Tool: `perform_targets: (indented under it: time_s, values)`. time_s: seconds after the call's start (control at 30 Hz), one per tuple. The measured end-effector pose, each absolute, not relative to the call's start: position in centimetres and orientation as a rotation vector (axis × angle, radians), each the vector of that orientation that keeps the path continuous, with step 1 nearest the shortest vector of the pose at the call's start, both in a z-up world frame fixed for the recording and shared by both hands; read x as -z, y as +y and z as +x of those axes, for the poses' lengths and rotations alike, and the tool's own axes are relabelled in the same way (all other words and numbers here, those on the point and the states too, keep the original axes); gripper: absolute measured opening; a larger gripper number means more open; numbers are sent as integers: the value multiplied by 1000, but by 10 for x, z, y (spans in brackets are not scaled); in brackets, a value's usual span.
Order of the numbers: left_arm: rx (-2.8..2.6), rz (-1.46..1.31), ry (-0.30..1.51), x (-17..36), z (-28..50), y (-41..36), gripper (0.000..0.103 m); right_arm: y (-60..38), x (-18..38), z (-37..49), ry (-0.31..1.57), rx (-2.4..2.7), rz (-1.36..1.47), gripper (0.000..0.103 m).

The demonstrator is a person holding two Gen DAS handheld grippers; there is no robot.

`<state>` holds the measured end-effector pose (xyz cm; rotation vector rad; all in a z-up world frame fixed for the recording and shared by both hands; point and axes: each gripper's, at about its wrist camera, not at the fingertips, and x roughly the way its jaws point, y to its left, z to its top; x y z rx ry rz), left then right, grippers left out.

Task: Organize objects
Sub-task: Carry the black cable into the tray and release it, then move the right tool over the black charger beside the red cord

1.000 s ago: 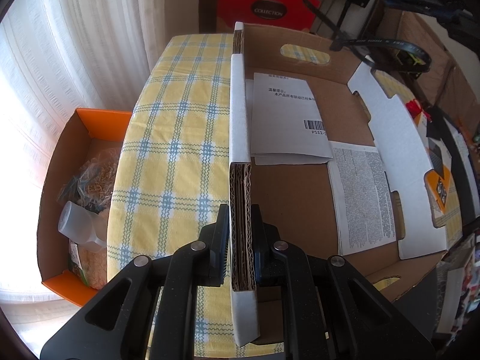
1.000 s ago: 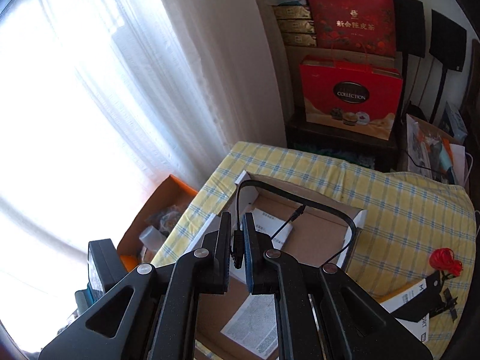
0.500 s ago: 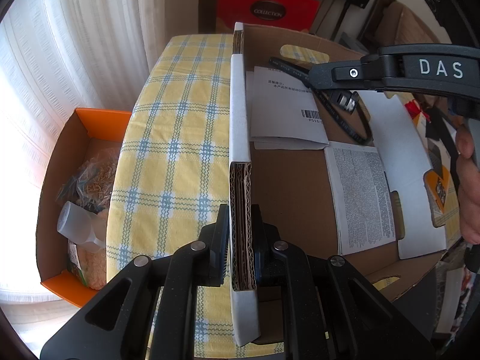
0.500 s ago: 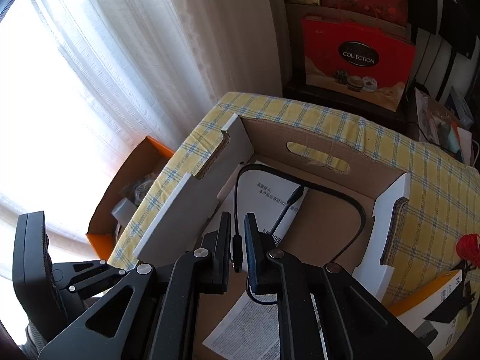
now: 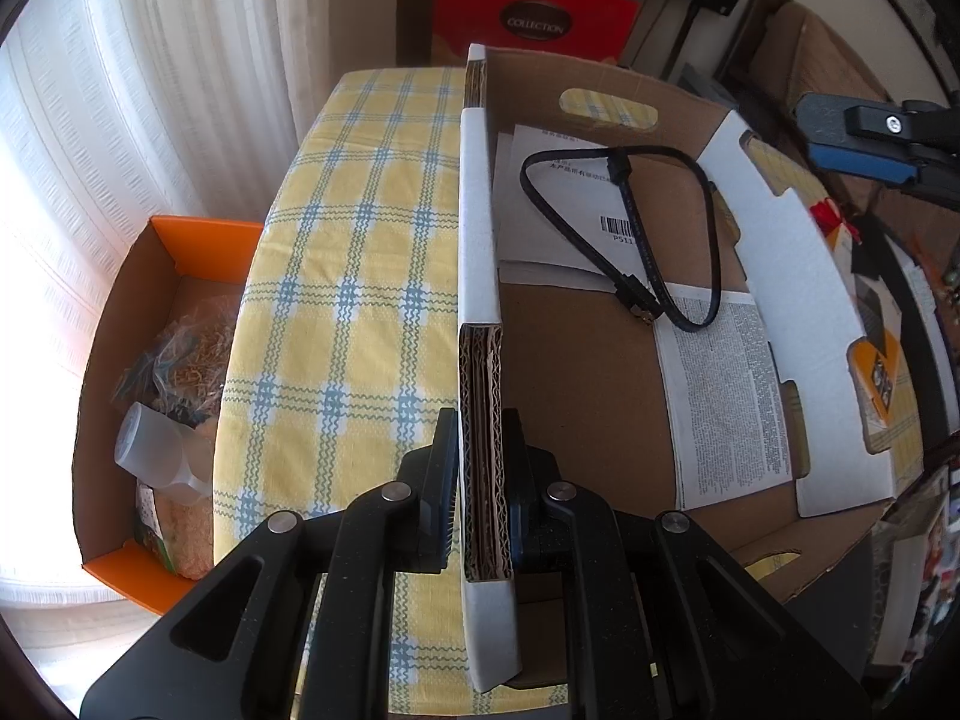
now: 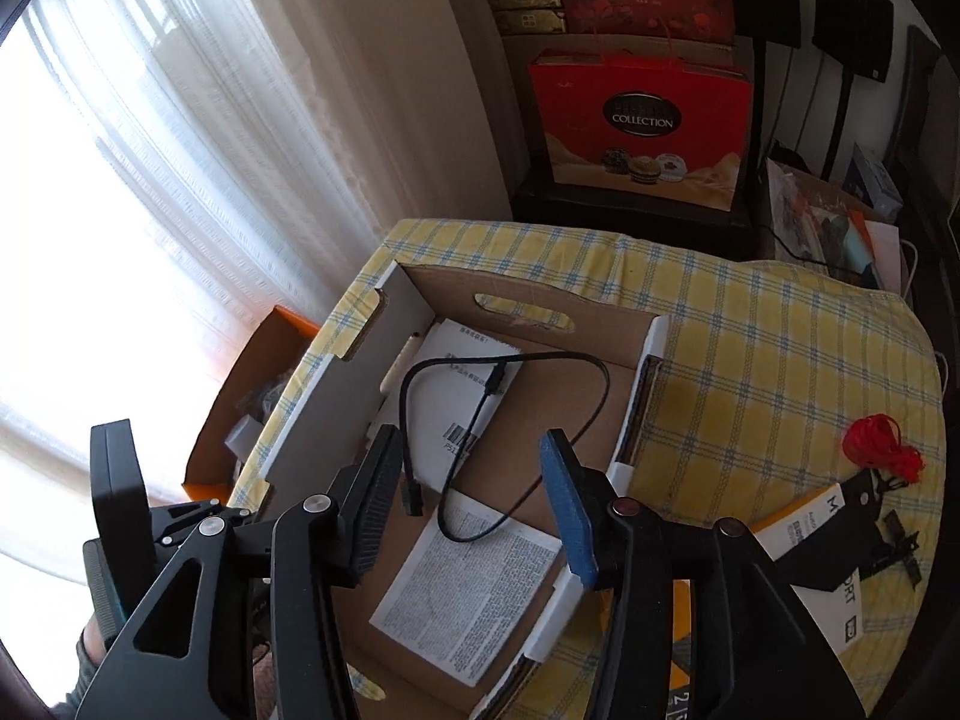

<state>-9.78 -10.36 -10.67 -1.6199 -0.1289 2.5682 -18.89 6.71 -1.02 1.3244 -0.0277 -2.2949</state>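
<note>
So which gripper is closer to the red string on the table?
Right. The right gripper hangs open over the cardboard box, beside the red string. The left gripper clamps the box's far wall, farther away.

Leaflet print [image 6: 468, 582] too small to read; orange box [image 5: 150, 372] contents (bagged) unclear.

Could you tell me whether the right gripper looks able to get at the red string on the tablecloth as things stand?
Probably yes. The right gripper is opening with nothing between its jaws, and the red string lies uncovered on the tablecloth, outside the box, with nothing in between.
</note>
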Motion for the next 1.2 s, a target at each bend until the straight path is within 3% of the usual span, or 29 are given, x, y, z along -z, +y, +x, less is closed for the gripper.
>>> perform_targets:
  time_s: [0.6,1.2]
  values:
    - [-2563,-1624,-148,105,-97,-104,12,232,-26,-157,-77,2556,1393,61]
    - [-2574,-1638,-111,106,-96,-103,12,336,42,-184,-237,2726,1613,63]
